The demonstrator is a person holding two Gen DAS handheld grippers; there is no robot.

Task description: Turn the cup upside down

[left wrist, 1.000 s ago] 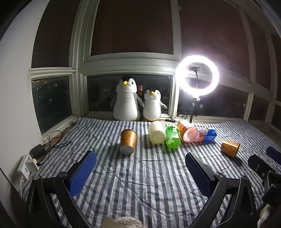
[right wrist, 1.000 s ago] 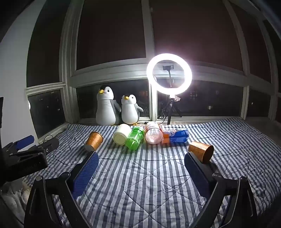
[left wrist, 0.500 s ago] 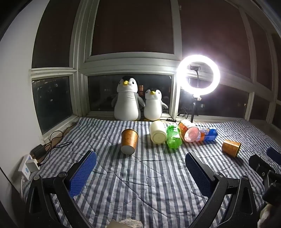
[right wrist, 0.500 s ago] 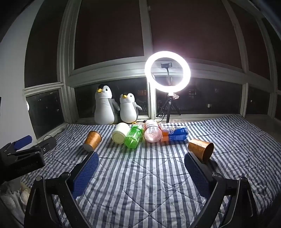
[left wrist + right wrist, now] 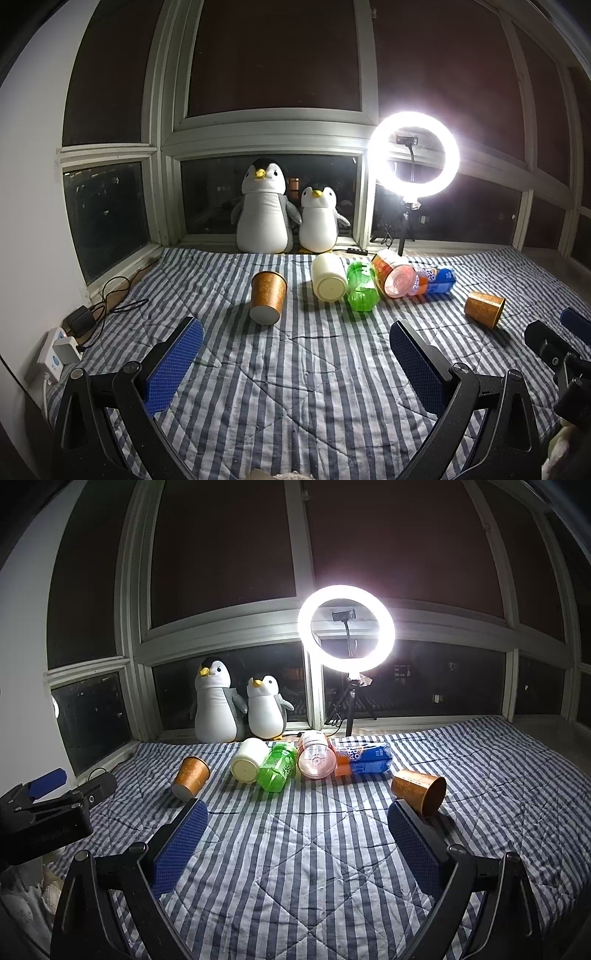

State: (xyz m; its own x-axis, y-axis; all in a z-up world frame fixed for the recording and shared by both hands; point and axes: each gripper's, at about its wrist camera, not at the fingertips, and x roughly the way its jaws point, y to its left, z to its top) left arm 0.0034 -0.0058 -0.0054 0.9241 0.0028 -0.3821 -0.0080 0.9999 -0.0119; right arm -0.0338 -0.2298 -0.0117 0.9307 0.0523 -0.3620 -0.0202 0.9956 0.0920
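Note:
Two orange paper cups lie on their sides on the striped blanket. The left cup shows its white base toward me. The right cup lies with its mouth open to the right, just beyond my right gripper's right finger. My left gripper is open and empty, short of the left cup. My right gripper is open and empty. Each gripper also shows at the edge of the other's view: the right one and the left one.
A row of lying containers sits at the back: a cream cup, a green bottle, a pink-capped jar and a blue-orange pack. Two penguin plushes and a ring light stand by the window. Cables and a power strip lie at left.
Both grippers have drifted slightly; the scene sits a little lower and nearer in the right wrist view. The cups have not moved.

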